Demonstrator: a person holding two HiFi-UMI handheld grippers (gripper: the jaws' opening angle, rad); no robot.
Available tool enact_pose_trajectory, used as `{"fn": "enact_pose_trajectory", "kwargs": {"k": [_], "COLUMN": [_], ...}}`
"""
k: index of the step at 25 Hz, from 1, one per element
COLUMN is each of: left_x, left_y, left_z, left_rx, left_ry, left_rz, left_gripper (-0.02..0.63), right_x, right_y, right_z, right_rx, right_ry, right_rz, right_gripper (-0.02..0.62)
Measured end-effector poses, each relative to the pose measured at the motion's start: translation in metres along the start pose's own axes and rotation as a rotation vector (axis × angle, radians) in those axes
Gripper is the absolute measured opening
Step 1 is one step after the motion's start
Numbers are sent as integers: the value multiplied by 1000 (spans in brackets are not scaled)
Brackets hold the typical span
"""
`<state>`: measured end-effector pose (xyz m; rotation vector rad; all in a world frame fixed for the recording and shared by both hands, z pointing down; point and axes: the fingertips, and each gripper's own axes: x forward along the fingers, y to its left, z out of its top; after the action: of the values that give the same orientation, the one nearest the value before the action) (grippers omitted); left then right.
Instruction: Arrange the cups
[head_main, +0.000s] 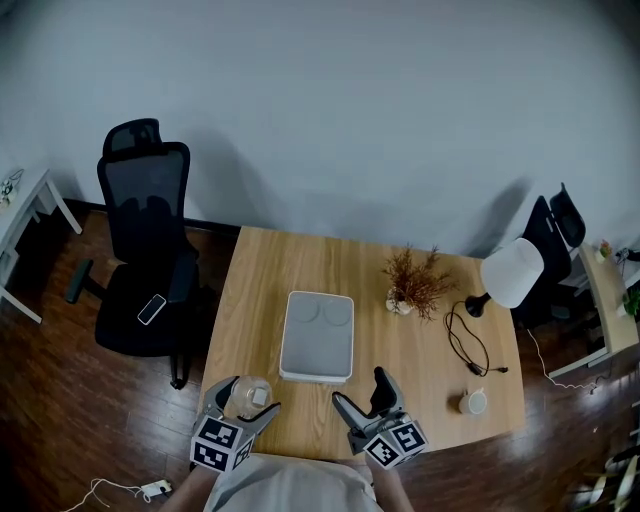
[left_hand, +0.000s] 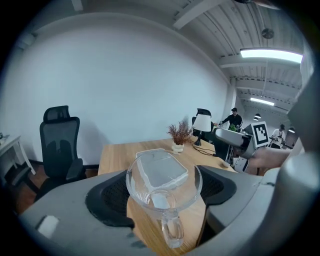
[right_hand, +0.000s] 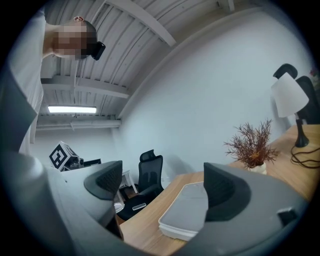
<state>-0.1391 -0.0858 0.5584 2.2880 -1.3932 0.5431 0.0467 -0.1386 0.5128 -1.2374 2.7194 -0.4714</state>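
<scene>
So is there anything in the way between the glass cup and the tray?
No, nothing I can see. The glass cup sits clamped in the left gripper, and only bare table lies between it and the tray. The right gripper, plant and lamp are off to the right.

Clear glass cup (left_hand: 162, 186), pale wood table (head_main: 262, 285), light grey tray (head_main: 318, 340), black mesh chair (head_main: 146, 215), white lampshade (head_main: 512, 272)

Grey left tongs (head_main: 246, 396) and right tongs (head_main: 360, 389) bear black ribbed pads (left_hand: 111, 198) and black-and-white marker cubes (head_main: 221, 444).
</scene>
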Motion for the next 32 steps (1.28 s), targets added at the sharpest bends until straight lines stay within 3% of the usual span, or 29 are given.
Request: {"fn": "enact_pose_trajectory", "kwargs": {"k": [11,17,32], "left_x": [122,178,297], "left_y": [1,21,83], "left_z": [32,53,61], "left_rx": [95,133,124], "left_ry": [41,68,154], "left_rz": [-49,-26,19], "left_gripper": [405,407,407], "right_x": [-31,-54,-85], "right_y": [-18,-39,-63], "right_z": [1,5,5], "right_rx": [-5,18,13], "right_ry": [2,-14,8], "right_rz": [-84,-158,-223], "right_gripper": [503,503,503]}}
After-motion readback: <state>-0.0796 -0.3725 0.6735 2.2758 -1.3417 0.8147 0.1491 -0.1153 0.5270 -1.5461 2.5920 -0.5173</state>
